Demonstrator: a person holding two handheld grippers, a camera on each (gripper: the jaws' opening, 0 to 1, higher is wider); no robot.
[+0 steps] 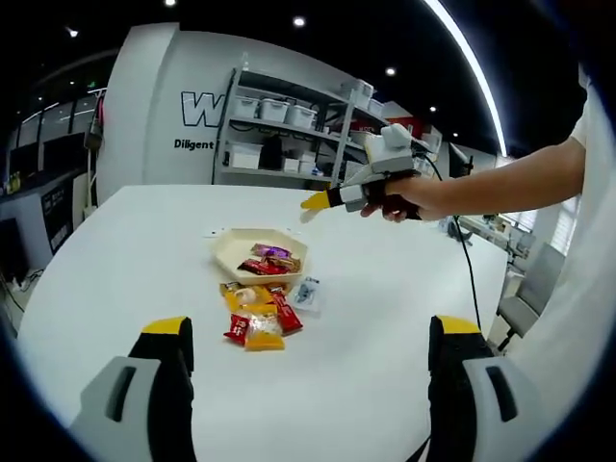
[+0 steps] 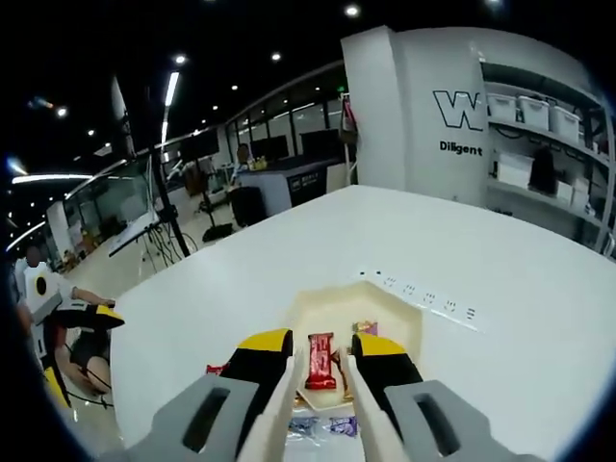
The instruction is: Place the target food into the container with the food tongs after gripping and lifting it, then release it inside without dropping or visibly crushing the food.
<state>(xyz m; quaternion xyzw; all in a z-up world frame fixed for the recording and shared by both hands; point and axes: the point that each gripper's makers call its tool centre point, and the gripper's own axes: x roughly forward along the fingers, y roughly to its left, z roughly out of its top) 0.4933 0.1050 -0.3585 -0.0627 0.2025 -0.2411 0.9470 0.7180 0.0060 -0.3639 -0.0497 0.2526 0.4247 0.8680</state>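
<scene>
A cream octagonal tray (image 1: 234, 252) stands mid-table and holds a red packet (image 1: 260, 268) and a purple one (image 1: 275, 252). In front of it lies a loose pile of snack packets (image 1: 258, 316) in red, yellow and orange. My left gripper (image 1: 308, 332) hovers on the near side of the pile, open wide and holding nothing. A hand holds my right gripper (image 1: 318, 200) in the air above and beyond the tray. In the right gripper view, my right gripper (image 2: 322, 351) stands open with a narrow gap. The tray (image 2: 395, 306) and its red packet (image 2: 320, 362) show through that gap, untouched.
A small blue-and-white packet (image 1: 308, 292) lies right of the pile. More packets (image 2: 325, 424) show low between the right jaws. The white table (image 1: 125, 250) is wide, with a power strip (image 2: 423, 289) past the tray. Shelving (image 1: 279, 135) stands behind, and a cable (image 1: 469, 260) trails off the right gripper.
</scene>
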